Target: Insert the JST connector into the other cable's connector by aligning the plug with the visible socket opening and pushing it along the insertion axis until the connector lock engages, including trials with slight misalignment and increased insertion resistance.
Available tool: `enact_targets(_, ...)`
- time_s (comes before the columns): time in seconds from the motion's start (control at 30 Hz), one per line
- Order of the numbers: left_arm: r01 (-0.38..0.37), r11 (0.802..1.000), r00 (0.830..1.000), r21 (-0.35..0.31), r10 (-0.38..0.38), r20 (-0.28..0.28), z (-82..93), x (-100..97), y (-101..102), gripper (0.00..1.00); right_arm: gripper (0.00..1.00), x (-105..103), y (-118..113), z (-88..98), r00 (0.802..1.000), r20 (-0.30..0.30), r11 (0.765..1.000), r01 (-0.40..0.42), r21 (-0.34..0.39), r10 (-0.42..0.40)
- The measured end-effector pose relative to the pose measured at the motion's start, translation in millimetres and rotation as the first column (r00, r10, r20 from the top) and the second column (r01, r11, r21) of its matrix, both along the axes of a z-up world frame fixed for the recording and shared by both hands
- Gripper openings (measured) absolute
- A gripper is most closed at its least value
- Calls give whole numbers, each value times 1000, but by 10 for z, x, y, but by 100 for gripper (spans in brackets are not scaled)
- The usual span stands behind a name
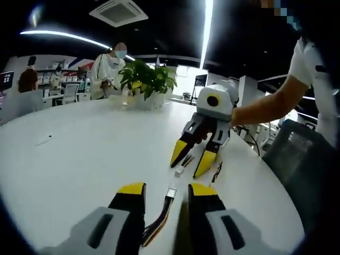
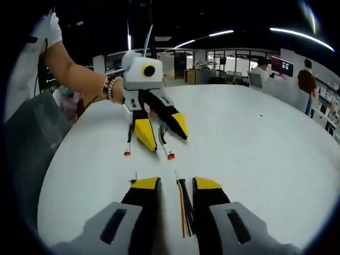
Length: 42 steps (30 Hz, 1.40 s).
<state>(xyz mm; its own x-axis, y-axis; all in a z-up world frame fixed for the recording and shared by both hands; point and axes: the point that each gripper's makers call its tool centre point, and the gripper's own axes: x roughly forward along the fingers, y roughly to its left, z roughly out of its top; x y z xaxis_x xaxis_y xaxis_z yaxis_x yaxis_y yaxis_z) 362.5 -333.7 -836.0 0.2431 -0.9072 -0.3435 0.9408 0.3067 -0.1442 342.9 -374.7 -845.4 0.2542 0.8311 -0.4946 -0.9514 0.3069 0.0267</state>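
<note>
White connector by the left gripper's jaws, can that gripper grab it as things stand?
Probably yes: the white connector lies on the table between the left gripper's open jaws, with nothing in between.

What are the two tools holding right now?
Nothing yet. The open left tool straddles one cable; the open right tool straddles the other cable, both loose on the table.

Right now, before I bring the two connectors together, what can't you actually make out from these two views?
- Left gripper view: the white connector is too small to show its socket opening or lock.
- Left gripper view: the right gripper straddles a second connector; grip unclear, too small.
- Right gripper view: the multicolour ribbon cable runs between the jaws toward the bottom edge; its connector end can't be made out.
- Right gripper view: the left gripper is shown from the side; contact with the red-tipped wires is uncertain.
</note>
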Motion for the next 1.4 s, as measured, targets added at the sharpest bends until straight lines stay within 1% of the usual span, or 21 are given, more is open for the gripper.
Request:
enact_targets(0.07,9,1000,1000,10,-9,4,-25,-16,-4,26,18,4,-1,-6,1000,13,1000,0,10,0)
enact_targets(0.13,20,1000,1000,12,-20,3,-38,-34,-13,25,12,19,-4,-12,999,43,1000,-4,13,3)
enact_targets(0.2,30,999,999,16,-31,13,-49,-38,-21,24,8,21,-5,-8,999,38,1000,-7,25,6)
enact_targets(0.27,35,999,999,13,-36,11,-54,-33,-30,23,5,28,-5,0,998,55,999,-15,31,13)
enact_targets(0.4,37,999,999,7,-37,19,-66,-5,-27,20,5,10,-8,2,996,80,999,-41,34,38)
enact_targets(0.5,43,999,998,17,-44,34,-79,5,-17,15,5,7,-16,1,996,80,998,-47,48,44)
enact_targets(0.53,47,998,998,30,-48,39,-94,8,-5,13,5,7,-11,2,996,80,997,-52,50,48)
enact_targets(0.6,48,998,998,32,-50,45,-92,24,-15,12,5,6,-5,3,996,74,997,-56,50,52)
enact_targets(0.77,51,998,997,41,-53,55,-94,40,-34,11,5,-10,3,1,995,73,997,-65,33,62)
enact_targets(0.97,54,997,997,54,-57,51,-93,75,-49,2,4,-46,32,-2,991,89,995,-97,4,96)
enact_targets(1.17,61,996,995,70,-66,71,-90,35,-57,1,4,-38,44,-7,990,92,994,-109,-9,109)
enact_targets(1.27,64,995,995,78,-70,75,-78,18,-59,1,4,-36,51,-8,988,95,993,-117,-29,120)
enact_targets(1.33,64,995,995,75,-69,77,-49,-2,-42,1,4,-24,53,-5,986,106,991,-124,-55,129)
enact_targets(1.4,60,996,995,70,-65,79,-19,-3,-31,1,4,-19,55,10,985,109,990,-128,-62,134)
